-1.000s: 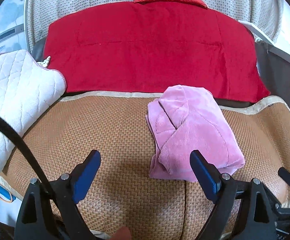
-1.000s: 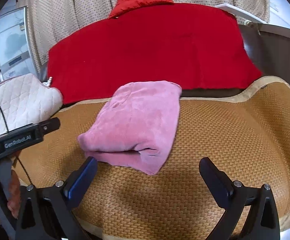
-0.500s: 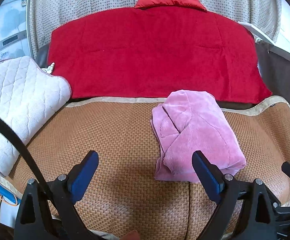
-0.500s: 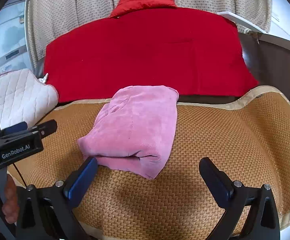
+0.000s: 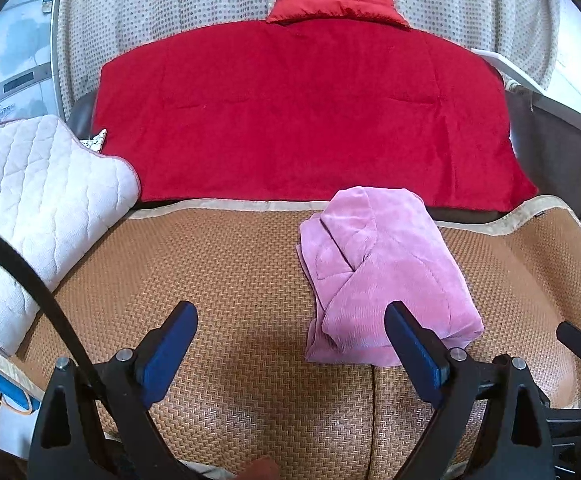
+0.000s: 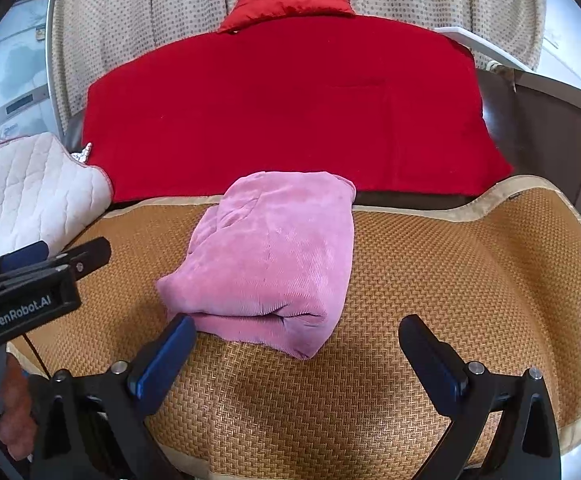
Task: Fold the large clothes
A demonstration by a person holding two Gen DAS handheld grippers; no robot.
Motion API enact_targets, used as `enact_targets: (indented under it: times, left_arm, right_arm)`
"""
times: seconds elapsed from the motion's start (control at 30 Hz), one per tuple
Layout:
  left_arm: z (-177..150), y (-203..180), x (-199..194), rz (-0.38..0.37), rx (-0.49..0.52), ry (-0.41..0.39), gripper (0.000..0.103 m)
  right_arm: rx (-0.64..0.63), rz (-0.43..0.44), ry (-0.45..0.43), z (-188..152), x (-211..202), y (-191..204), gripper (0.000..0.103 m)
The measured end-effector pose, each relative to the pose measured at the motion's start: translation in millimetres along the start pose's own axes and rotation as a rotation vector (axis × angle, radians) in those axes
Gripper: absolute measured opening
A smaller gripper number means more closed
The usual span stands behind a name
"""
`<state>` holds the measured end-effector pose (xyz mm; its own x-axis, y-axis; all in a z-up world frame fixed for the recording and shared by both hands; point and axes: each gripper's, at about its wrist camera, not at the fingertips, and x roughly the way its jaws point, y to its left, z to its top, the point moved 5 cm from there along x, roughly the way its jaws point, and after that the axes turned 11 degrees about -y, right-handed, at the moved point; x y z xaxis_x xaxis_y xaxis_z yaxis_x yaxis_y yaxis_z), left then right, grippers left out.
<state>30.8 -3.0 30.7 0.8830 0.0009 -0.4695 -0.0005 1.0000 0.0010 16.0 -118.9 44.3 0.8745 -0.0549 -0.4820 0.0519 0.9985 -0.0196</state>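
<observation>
One folded pink garment (image 6: 274, 256) (long axis running front-to-back) lies on the mat (image 6: 450, 288).

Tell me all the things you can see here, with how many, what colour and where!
pink garment: one, pink, folded into a bundle, lying on the mat near the middle
woven mat: one, brown with a beige border, covering the seat in front
red blanket: one, red, spread flat behind the mat
red cushion: one, red, at the far edge of the blanket, against the curtain
quilted pad: one, white, at the left side, lying partly on the mat
dotted curtain: one, beige with dots, at the back
left gripper: one, black with blue pads, open, holding nothing
right gripper: one, black with blue pads, open, holding nothing
</observation>
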Motion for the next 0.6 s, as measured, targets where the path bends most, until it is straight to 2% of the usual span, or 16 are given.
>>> enact_targets:
  times: [0.6]
  left_arm:
    - [-0.3,-6.5,6.1,-0.034,0.002,0.017,0.095]
  right_arm:
    - [0.008,-0.014,0.007,1.9,4.7,-1.6,0.103]
